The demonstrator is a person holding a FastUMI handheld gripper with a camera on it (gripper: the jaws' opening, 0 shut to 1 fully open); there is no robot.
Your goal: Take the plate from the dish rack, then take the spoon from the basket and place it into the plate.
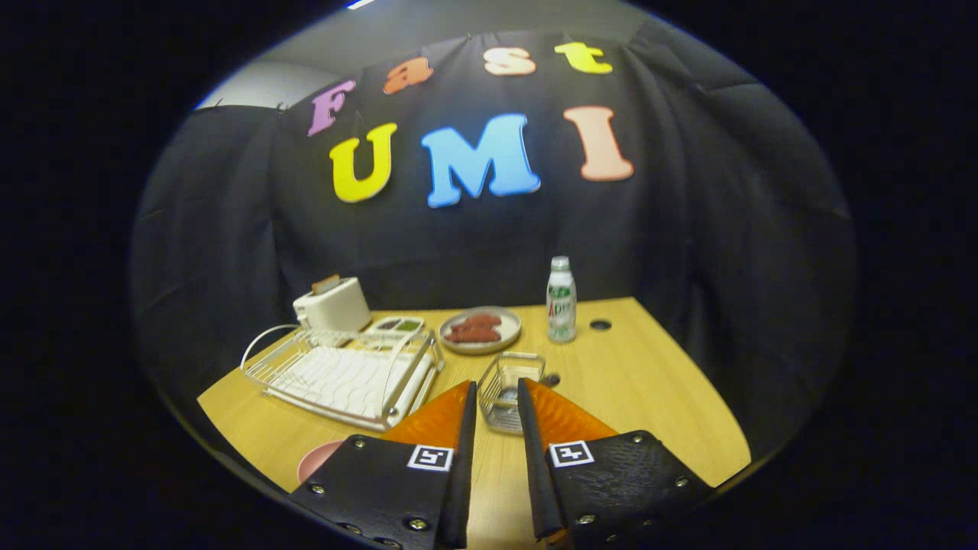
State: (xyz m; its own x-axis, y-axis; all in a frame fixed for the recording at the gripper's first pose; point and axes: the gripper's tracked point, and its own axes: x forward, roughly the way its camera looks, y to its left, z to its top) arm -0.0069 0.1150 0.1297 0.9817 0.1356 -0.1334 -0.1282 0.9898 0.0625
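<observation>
**Hand-held gripper poised over the surface, basket just ahead**

Nearest the camera, the hand-held gripper (497,397) hangs above the wooden surface (657,412) with its two fingers parted by a narrow gap and nothing between them; bare wood shows through the gap. The fingers press on nothing.

Largest of the things beyond is the white wire dish rack (344,374), which lies ahead and to the left of the left finger, its near corner just beside that finger's tip. No plate can be made out standing in it. A pink plate (317,458) lies flat on the surface at the near edge, to the left of the left finger and partly hidden behind it.

Beyond the rack stands a white toaster (334,305) with a slice showing at its top. A grey dish (481,330) with reddish-brown food on it sits straight ahead, further off than the basket. A plastic bottle (561,299) stands upright beyond the right finger, near that dish.

The small wire basket (508,386) stands just ahead of the fingertips, in line with the gap between them. Whether the spoon lies inside it I cannot tell. A little tray (397,325) with dark and green contents sits between toaster and dish.
</observation>
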